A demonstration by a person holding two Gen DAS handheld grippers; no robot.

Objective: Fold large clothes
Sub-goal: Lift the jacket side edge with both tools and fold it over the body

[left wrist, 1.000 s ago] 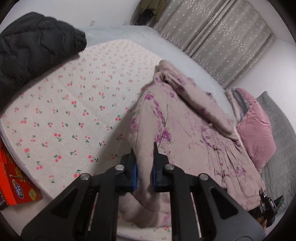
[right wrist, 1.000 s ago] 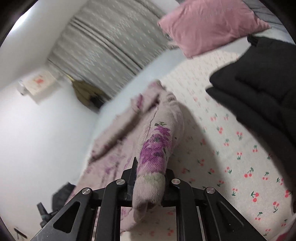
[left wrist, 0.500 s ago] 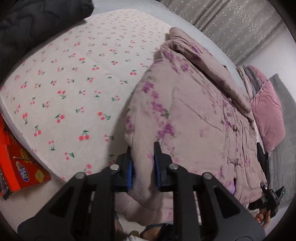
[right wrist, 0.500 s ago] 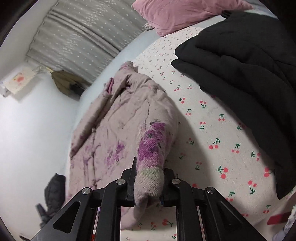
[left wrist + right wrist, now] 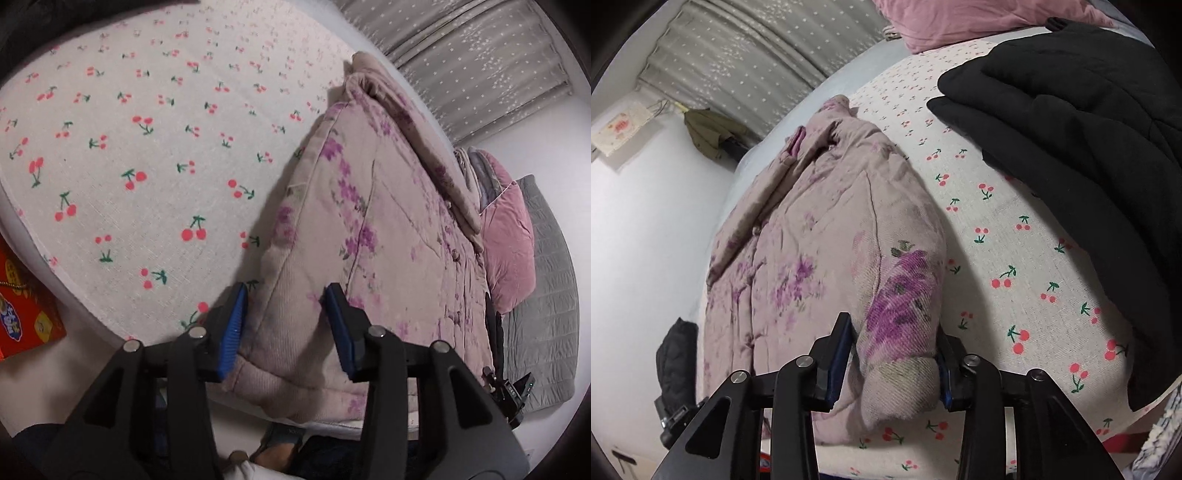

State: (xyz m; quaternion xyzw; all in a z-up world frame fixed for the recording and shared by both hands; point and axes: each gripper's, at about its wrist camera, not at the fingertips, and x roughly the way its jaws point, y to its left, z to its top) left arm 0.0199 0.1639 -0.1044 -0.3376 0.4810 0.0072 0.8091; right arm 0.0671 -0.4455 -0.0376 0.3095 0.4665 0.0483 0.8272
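Note:
A pale pink padded jacket with purple flowers (image 5: 376, 229) lies spread on a bed with a cherry-print sheet (image 5: 140, 155). My left gripper (image 5: 284, 328) stands open at the jacket's near hem, its blue pads apart on either side of the cloth edge. In the right wrist view the same jacket (image 5: 798, 236) lies flat, and my right gripper (image 5: 894, 362) is open with a thick fold of the hem between its spread jaws.
A black quilted coat (image 5: 1071, 129) lies on the sheet to the right. A pink pillow (image 5: 509, 236) and a grey blanket (image 5: 546, 295) lie beyond the jacket. A red box (image 5: 22, 314) sits beside the bed. Grey curtains (image 5: 746, 62) hang behind.
Both grippers have lowered the jacket's hem onto the bed and opened; they were shut on the cloth in the earlier frames. The jacket now lies flatter.

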